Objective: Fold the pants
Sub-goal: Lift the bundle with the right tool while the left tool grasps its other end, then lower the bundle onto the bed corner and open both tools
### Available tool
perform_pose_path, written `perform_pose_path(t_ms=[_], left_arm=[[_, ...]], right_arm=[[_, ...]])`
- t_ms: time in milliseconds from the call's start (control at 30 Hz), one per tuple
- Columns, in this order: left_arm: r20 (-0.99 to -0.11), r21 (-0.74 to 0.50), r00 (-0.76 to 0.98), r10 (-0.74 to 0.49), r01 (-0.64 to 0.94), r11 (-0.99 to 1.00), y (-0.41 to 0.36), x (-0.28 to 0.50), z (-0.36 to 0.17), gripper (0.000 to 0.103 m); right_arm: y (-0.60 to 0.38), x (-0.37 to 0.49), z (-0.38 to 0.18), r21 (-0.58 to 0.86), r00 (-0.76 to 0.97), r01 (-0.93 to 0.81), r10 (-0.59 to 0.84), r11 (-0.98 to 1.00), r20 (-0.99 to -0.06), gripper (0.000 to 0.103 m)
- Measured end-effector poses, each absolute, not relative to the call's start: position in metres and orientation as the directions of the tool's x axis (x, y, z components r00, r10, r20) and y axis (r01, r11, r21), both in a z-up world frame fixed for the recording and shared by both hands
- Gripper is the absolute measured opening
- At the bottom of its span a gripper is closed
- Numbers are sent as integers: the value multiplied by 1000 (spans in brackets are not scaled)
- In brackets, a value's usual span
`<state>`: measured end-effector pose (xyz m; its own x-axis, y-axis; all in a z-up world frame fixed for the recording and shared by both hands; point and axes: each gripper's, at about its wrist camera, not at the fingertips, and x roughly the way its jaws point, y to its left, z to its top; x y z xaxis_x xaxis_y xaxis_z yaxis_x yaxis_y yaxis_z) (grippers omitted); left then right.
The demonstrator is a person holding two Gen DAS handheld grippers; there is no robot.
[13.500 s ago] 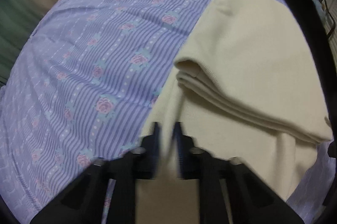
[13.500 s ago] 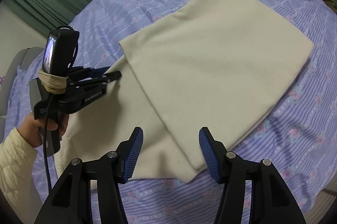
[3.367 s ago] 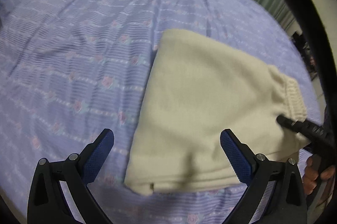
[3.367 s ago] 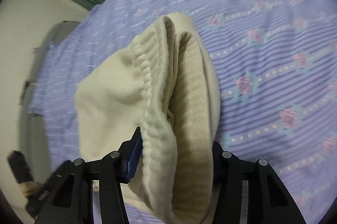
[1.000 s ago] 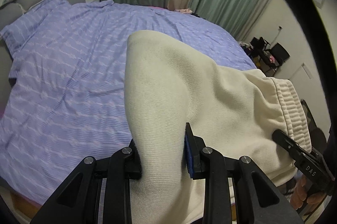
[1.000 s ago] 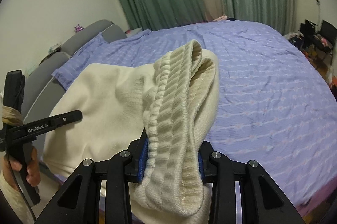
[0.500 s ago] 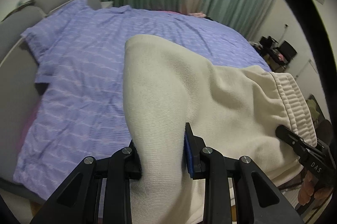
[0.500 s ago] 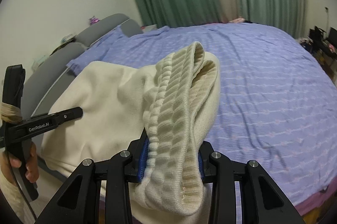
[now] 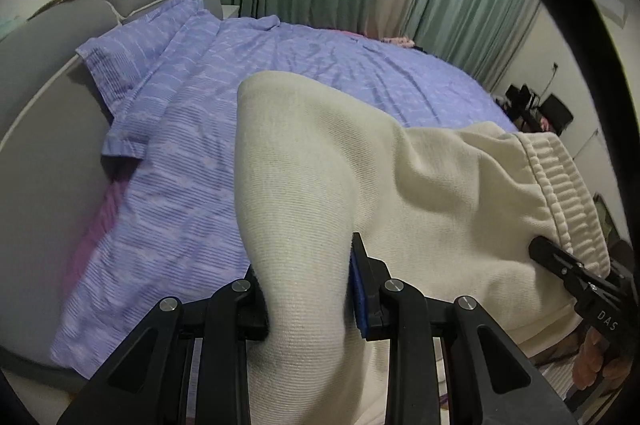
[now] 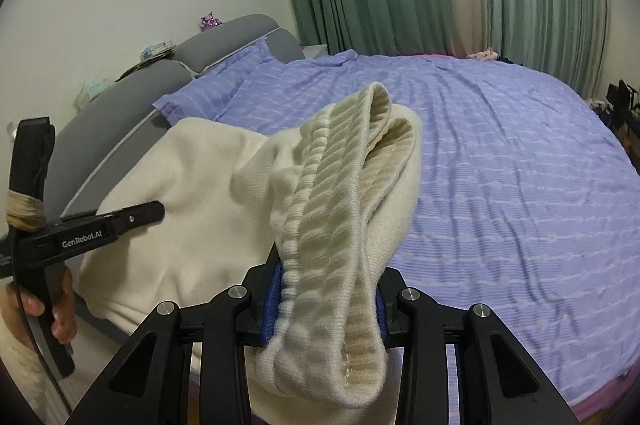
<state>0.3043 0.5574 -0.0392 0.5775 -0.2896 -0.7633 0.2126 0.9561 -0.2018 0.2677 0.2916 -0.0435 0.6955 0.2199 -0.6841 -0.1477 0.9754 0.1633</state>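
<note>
The cream pants (image 9: 420, 185), already folded into a thick bundle, are held up in the air above the bed (image 9: 192, 161) rather than lying on it. The left gripper (image 9: 308, 289) is closed on the smooth folded edge, and the right gripper (image 10: 324, 299) is clamped on the ribbed waistband (image 10: 344, 193). Two opposite ends are gripped, presumably so that the stacked layers are kept together and level while being carried.

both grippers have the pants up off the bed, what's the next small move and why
Probably lower the pants onto the bed. The left gripper clamps the plain end and the right gripper the ribbed waistband, so the bundle hangs unsupported.
</note>
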Motion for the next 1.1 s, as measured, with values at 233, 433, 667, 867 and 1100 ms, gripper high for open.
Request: perform_pose_path(t_ms=[233,433,667,867,1100], left_arm=[[-814,-195,501,-294,240,951,612,354,-82,29],[-848,-244,423,-319,222,944,631,396,-141,28],[-879,-222,369,-301,241,945,617,443,-208,29],[-913,-208,303,-272,228,951,607,469,-261,29],[-945,-185,238,-225,180,966,616,455,-294,39]], right_arm=[[349,308,-88,190,646,-108,214,976,-733,36],[369,355,-145,195,545,-84,209,977,-812,36],[366,406,-207,167,486,-81,185,983,-854,36],[361,437,-263,154,417,-60,165,986,-894,36],[343,442,-312,161,282,12,152,987,-947,49]])
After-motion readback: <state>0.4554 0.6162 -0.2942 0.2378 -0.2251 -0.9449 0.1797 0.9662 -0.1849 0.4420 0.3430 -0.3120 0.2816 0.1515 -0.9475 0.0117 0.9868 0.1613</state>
